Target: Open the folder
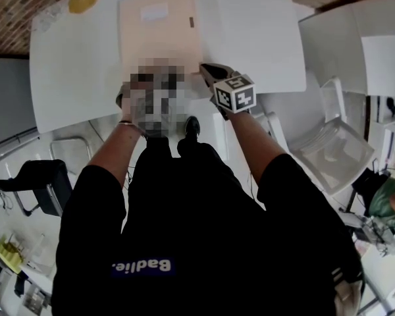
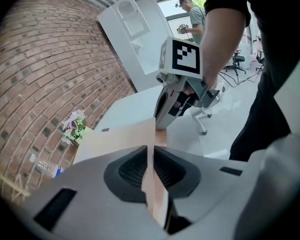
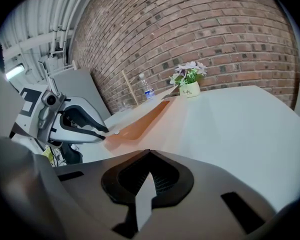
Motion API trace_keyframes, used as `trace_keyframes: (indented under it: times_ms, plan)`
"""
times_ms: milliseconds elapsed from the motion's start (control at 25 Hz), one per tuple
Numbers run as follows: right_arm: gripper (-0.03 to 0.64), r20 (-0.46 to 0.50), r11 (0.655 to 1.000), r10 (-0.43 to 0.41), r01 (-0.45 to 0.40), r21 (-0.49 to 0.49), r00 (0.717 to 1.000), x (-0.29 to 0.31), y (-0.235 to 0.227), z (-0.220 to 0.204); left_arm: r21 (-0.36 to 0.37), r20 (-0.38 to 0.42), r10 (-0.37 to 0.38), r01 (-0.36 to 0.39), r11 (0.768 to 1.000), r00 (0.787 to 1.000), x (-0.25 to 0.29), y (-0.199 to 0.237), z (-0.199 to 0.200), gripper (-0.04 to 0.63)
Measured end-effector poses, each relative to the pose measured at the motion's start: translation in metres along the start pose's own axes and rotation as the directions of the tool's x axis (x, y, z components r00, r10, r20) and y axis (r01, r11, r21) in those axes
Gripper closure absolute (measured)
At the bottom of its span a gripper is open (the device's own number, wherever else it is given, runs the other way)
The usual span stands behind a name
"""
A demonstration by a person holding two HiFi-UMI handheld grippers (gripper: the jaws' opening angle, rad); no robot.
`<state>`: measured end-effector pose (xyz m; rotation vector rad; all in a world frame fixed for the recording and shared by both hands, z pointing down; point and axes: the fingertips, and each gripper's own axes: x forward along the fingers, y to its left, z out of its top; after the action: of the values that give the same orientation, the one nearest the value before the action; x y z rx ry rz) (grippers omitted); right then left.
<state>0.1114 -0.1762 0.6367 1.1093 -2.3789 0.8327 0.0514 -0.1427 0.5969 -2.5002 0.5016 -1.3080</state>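
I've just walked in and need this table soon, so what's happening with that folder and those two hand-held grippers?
A person stands at the white table with a gripper in each hand. The left gripper has its fingers pinched on the near edge of the peach folder. The right gripper, fingers together, points at the folder's near corner. The folder is not yet open.

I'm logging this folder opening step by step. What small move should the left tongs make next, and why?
Probably raise the left tongs higher to swing the folder cover open: they're shut on its edge, and in the right gripper view it's lifted only slightly.
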Motion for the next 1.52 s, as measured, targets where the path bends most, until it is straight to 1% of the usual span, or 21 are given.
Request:
trace_keyframes:
  times_ms: [160, 280, 360, 440, 480, 520, 640, 760, 840, 880, 960, 1080, 1120, 1160, 1280, 1320, 1360, 1400, 1440, 1480, 1520]
  plan:
    - [0.591, -0.02, 1.0, -0.007, 0.007, -0.012, 1.0, 0.0, -0.002, -0.002, -0.055, 0.038, 0.018, -0.016, 0.998, 0.999, -0.014, 0.008, 0.007, 0.563]
    - [0.591, -0.035, 1.0, -0.018, 0.017, -0.022, 0.999, 0.0, -0.005, -0.002, -0.113, 0.084, 0.057, -0.047, 0.992, 0.995, -0.029, 0.02, 0.01, 0.566]
    - [0.591, -0.041, 0.999, -0.024, 0.023, -0.027, 0.999, 0.0, -0.005, -0.003, -0.171, 0.119, 0.09, -0.069, 0.983, 0.989, -0.042, 0.026, 0.011, 0.568]
    - [0.591, -0.044, 0.999, -0.031, 0.029, -0.029, 0.999, -0.001, -0.006, -0.004, -0.248, 0.16, 0.132, -0.09, 0.965, 0.978, -0.056, 0.034, 0.012, 0.569]
    - [0.591, -0.047, 0.999, -0.033, 0.031, -0.03, 0.998, -0.002, -0.006, -0.004, -0.296, 0.184, 0.154, -0.095, 0.95, 0.971, -0.063, 0.039, 0.012, 0.569]
    - [0.591, -0.05, 0.999, -0.034, 0.032, -0.033, 0.998, -0.002, -0.007, -0.004, -0.352, 0.21, 0.177, -0.095, 0.931, 0.962, -0.071, 0.044, 0.012, 0.57]
    - [0.591, -0.054, 0.999, -0.034, 0.031, -0.044, 0.998, -0.003, -0.008, -0.003, -0.52, 0.277, 0.255, -0.079, 0.851, 0.926, -0.094, 0.062, 0.012, 0.571]
    - [0.591, -0.07, 0.998, -0.037, 0.034, -0.054, 0.997, -0.003, -0.01, -0.005, -0.623, 0.313, 0.339, -0.078, 0.778, 0.887, -0.115, 0.076, 0.006, 0.575]
    - [0.591, -0.075, 0.997, -0.042, 0.037, -0.062, 0.996, -0.003, -0.011, -0.006, -0.69, 0.329, 0.402, -0.074, 0.72, 0.855, -0.129, 0.084, 0.001, 0.577]
    - [0.591, -0.078, 0.997, -0.044, 0.039, -0.065, 0.996, -0.003, -0.011, -0.006, -0.727, 0.333, 0.433, -0.065, 0.684, 0.838, -0.137, 0.088, -0.003, 0.578]
    - [0.591, -0.086, 0.996, -0.048, 0.042, -0.073, 0.995, -0.004, -0.011, -0.006, -0.795, 0.332, 0.492, -0.042, 0.605, 0.805, -0.152, 0.095, -0.013, 0.58]
    - [0.591, -0.098, 0.996, -0.049, 0.04, -0.085, 0.994, -0.002, -0.011, -0.006, -0.873, 0.315, 0.569, -0.002, 0.487, 0.76, -0.172, 0.101, -0.033, 0.583]
    - [0.591, -0.103, 0.995, -0.048, 0.039, -0.089, 0.994, -0.002, -0.01, -0.007, -0.897, 0.306, 0.595, 0.016, 0.441, 0.743, -0.179, 0.103, -0.042, 0.584]
    - [0.591, -0.108, 0.995, -0.048, 0.038, -0.093, 0.993, -0.001, -0.01, -0.007, -0.92, 0.294, 0.623, 0.039, 0.389, 0.725, -0.185, 0.104, -0.051, 0.584]
    - [0.591, -0.123, 0.994, -0.048, 0.035, -0.106, 0.991, -0.002, -0.01, -0.008, -0.97, 0.234, 0.702, 0.109, 0.219, 0.673, -0.203, 0.105, -0.084, 0.584]
    - [0.591, -0.127, 0.993, -0.048, 0.034, -0.111, 0.991, -0.002, -0.009, -0.008, -0.978, 0.207, 0.721, 0.123, 0.168, 0.661, -0.207, 0.104, -0.095, 0.584]
    - [0.591, -0.13, 0.993, -0.049, 0.034, -0.115, 0.99, -0.001, -0.009, -0.007, -0.984, 0.176, 0.735, 0.128, 0.122, 0.655, -0.211, 0.103, -0.107, 0.584]
    - [0.591, -0.133, 0.992, -0.051, 0.035, -0.121, 0.99, -0.001, -0.008, -0.007, -0.988, 0.146, 0.744, 0.128, 0.081, 0.653, -0.214, 0.101, -0.119, 0.584]
    - [0.591, -0.137, 0.991, -0.053, 0.036, -0.126, 0.989, -0.001, -0.007, -0.006, -0.991, 0.116, 0.749, 0.124, 0.046, 0.653, -0.216, 0.099, -0.13, 0.584]
    - [0.591, -0.141, 0.991, -0.057, 0.038, -0.13, 0.988, -0.001, -0.007, -0.006, -0.993, 0.09, 0.752, 0.117, 0.017, 0.653, -0.219, 0.098, -0.142, 0.584]
    - [0.591, -0.144, 0.99, -0.06, 0.041, -0.134, 0.988, 0.0, -0.007, -0.006, -0.994, 0.066, 0.755, 0.108, -0.007, 0.653, -0.221, 0.097, -0.152, 0.586]
